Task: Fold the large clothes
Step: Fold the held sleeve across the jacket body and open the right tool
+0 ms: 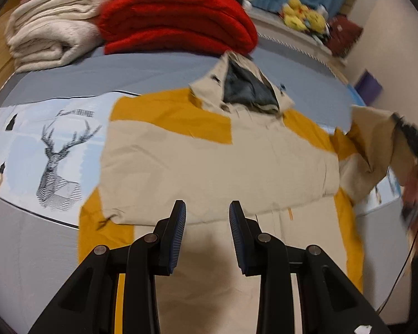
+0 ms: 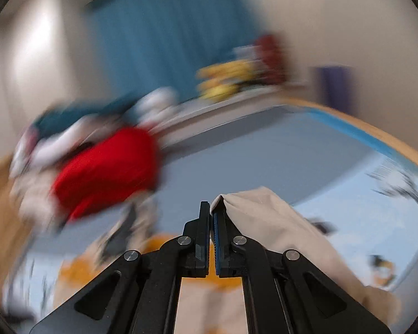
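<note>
A beige and mustard hooded jacket point(image 1: 214, 156) lies spread on the bed, hood toward the far side. One sleeve is folded across its chest. My left gripper point(image 1: 207, 208) hovers above the jacket's lower half, open, with nothing between its fingers. At the right edge of the left wrist view the jacket's other sleeve point(image 1: 376, 139) is lifted off the bed, held up by my right gripper point(image 1: 401, 122) and a hand. In the blurred right wrist view my right gripper point(image 2: 211, 208) is shut on a fold of that beige sleeve point(image 2: 264, 220), which drapes over its right finger.
A folded red blanket point(image 1: 175, 22) and a cream blanket point(image 1: 50, 27) are stacked at the bed's far side. The grey sheet with a deer print point(image 1: 58, 153) lies left of the jacket. Yellow plush toys point(image 1: 303, 16) sit on a ledge beyond the bed, and a purple box point(image 1: 367, 86) stands by the wall.
</note>
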Demonstrator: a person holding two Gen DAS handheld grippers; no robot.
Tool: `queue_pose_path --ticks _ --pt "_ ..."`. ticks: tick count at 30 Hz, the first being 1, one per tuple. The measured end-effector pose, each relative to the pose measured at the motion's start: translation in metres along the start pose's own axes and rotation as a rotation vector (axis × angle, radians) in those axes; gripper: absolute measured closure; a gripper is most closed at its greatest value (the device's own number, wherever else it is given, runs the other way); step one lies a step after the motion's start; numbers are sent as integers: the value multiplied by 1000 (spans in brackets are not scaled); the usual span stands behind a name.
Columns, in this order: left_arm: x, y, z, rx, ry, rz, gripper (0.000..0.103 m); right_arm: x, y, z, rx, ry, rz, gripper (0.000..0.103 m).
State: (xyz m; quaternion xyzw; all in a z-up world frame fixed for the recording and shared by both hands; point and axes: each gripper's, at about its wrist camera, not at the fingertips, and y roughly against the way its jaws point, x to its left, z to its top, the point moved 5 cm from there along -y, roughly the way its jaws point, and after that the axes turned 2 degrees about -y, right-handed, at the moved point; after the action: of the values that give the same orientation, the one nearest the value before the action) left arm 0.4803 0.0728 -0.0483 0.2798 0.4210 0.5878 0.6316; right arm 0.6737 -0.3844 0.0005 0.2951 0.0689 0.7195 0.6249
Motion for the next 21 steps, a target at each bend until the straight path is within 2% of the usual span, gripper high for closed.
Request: queue_pose_path --ticks 1,3,5,7,10,12,15,17,18,19,21 --pt "7 5 3 -8 24 -5 74 49 -3 -18 62 73 74 100" --pt "18 11 7 -13 60 -12 74 123 -7 -56 156 205 168 100" --pt "26 17 9 -13 87 -24 74 178 -12 -102 259 288 235 100" --pt "31 20 9 -8 100 -38 74 208 -24 -153 399 346 243 98" --pt "35 21 8 4 107 -61 72 210 -30 -204 532 369 154 97" --pt "37 20 7 14 110 -73 71 196 -22 -215 572 343 106 97" --pt "36 20 5 18 117 -87 70 165 0 -206 546 271 52 91" --pt "32 18 3 21 103 -86 70 148 19 -187 495 224 18 85" --pt "30 16 2 23 97 -85 70 139 27 -176 465 194 6 76" --pt "27 14 1 27 88 -83 70 128 35 -165 426 147 -15 62" --pt "23 10 -2 34 76 -81 70 104 39 -148 374 56 -46 44"
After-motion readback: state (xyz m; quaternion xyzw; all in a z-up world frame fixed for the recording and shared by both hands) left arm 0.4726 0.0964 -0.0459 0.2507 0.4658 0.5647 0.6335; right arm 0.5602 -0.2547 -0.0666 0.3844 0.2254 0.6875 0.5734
